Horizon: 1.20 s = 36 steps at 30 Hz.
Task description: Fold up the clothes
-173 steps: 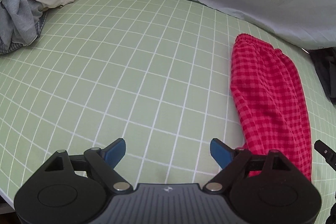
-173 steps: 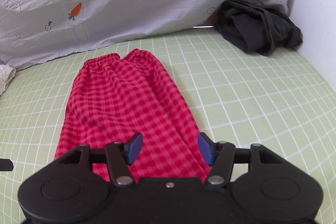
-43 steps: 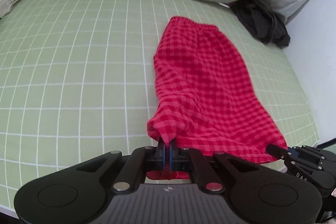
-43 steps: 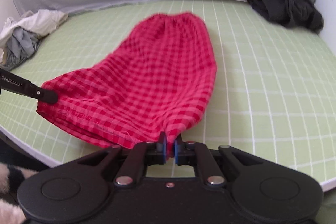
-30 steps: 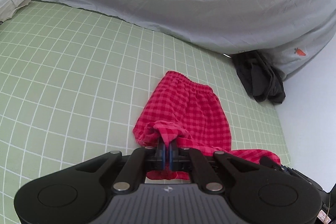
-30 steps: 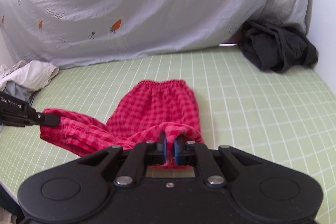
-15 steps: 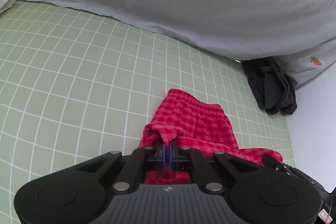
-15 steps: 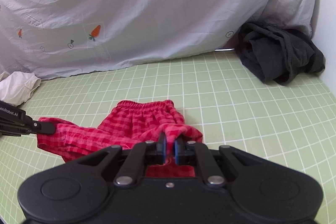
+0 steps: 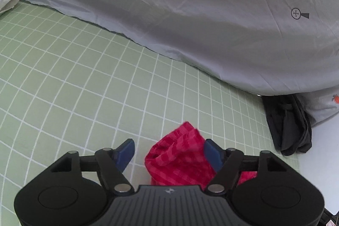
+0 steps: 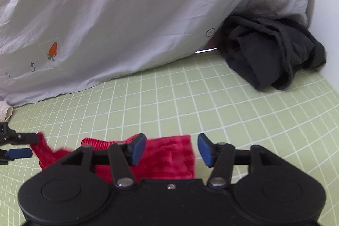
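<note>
- Both hem corners have travelled up to the waistband since half a second back, and now I'm letting go: the left gripper [image 9: 168, 151] has its jaws opening, cloth loose between them.
- The right gripper [image 10: 172, 149] is opening its jaws too, nothing pinched.
- The red checked cotton shorts [image 10: 169, 159] lie doubled on the green grid-patterned bedsheet [image 10: 211, 103], near the dark heap of clothing [image 10: 271, 56].
- Halving fold looks done; the left corner seems bunched, though it's blurred.
</note>
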Available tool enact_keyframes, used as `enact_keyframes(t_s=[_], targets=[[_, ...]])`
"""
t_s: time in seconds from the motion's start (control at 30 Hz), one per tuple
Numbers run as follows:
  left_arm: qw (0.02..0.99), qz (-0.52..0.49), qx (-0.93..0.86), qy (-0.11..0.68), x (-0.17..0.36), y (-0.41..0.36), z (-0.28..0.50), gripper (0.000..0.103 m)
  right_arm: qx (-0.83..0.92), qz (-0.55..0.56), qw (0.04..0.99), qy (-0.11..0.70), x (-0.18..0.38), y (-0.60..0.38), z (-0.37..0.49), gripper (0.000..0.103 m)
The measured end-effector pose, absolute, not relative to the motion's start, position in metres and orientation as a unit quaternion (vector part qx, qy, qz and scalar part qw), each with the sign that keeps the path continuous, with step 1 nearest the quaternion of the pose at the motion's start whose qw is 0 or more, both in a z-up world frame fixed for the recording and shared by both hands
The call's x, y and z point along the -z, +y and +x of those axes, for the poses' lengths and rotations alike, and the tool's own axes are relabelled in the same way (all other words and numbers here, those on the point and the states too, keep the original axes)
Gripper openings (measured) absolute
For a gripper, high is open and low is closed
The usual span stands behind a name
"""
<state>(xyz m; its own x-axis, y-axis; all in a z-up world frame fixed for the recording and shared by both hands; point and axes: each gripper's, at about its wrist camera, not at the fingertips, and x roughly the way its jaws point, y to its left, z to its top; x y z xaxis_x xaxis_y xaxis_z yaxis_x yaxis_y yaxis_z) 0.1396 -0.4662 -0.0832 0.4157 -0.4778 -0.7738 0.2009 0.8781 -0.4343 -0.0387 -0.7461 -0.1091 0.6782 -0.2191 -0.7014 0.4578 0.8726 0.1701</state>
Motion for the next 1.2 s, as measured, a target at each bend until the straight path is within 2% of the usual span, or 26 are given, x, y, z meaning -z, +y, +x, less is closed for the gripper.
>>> enact_keyframes(t_s=[0.07, 0.1, 0.17, 0.23, 0.37, 0.63, 0.73, 0.77, 0.83, 0.87, 0.9, 0.93, 1.0, 1.07, 1.1, 1.13, 1.2], targets=[[0.828, -0.131, 0.202, 0.507, 0.086, -0.463, 0.138, 0.076, 0.194, 0.171, 0.896, 0.361, 0.112, -0.747, -0.047, 0.069], [0.824, -0.129, 0.202, 0.514, 0.089, -0.461, 0.136, 0.08, 0.195, 0.174, 0.893, 0.365, 0.114, -0.747, -0.051, 0.071], [0.811, -0.119, 0.208, 0.533, 0.098, -0.461, 0.13, 0.086, 0.195, 0.179, 0.887, 0.38, 0.122, -0.744, -0.058, 0.072], [0.8, -0.103, 0.215, 0.551, 0.109, -0.466, 0.122, 0.086, 0.193, 0.185, 0.876, 0.401, 0.133, -0.741, -0.062, 0.078], [0.78, -0.069, 0.227, 0.579, 0.132, -0.481, 0.11, 0.086, 0.172, 0.203, 0.861, 0.434, 0.155, -0.732, -0.065, 0.078], [0.774, -0.051, 0.246, 0.582, 0.149, -0.51, 0.111, 0.085, 0.132, 0.183, 0.859, 0.459, 0.179, -0.719, -0.033, 0.079], [0.78, -0.048, 0.257, 0.569, 0.147, -0.516, 0.111, 0.072, 0.117, 0.177, 0.86, 0.463, 0.185, -0.717, -0.02, 0.079], [0.78, -0.048, 0.262, 0.567, 0.147, -0.517, 0.111, 0.06, 0.112, 0.176, 0.861, 0.464, 0.187, -0.715, -0.016, 0.079], [0.778, -0.032, 0.277, 0.563, 0.147, -0.52, 0.11, 0.047, 0.101, 0.171, 0.863, 0.465, 0.19, -0.709, -0.011, 0.078], [0.774, -0.031, 0.286, 0.564, 0.147, -0.521, 0.109, 0.033, 0.095, 0.166, 0.864, 0.466, 0.191, -0.704, -0.009, 0.078], [0.769, -0.031, 0.296, 0.566, 0.148, -0.521, 0.108, 0.018, 0.087, 0.159, 0.865, 0.468, 0.192, -0.699, -0.007, 0.075], [0.762, -0.042, 0.303, 0.571, 0.148, -0.519, 0.106, 0.015, 0.075, 0.146, 0.868, 0.469, 0.192, -0.693, -0.006, 0.068], [0.761, -0.055, 0.302, 0.572, 0.144, -0.514, 0.098, 0.013, 0.047, 0.126, 0.871, 0.472, 0.189, -0.68, -0.006, 0.034], [0.761, -0.062, 0.303, 0.57, 0.137, -0.508, 0.088, 0.012, 0.041, 0.114, 0.876, 0.467, 0.18, -0.67, -0.011, 0.026], [0.762, -0.064, 0.305, 0.568, 0.132, -0.504, 0.081, 0.012, 0.039, 0.11, 0.878, 0.464, 0.175, -0.666, -0.015, 0.017], [0.763, -0.066, 0.307, 0.565, 0.128, -0.5, 0.075, 0.012, 0.042, 0.113, 0.881, 0.458, 0.169, -0.663, -0.021, 0.012], [0.764, -0.07, 0.311, 0.561, 0.119, -0.492, 0.062, 0.011, 0.05, 0.128, 0.884, 0.447, 0.158, -0.66, -0.038, 0.011]])
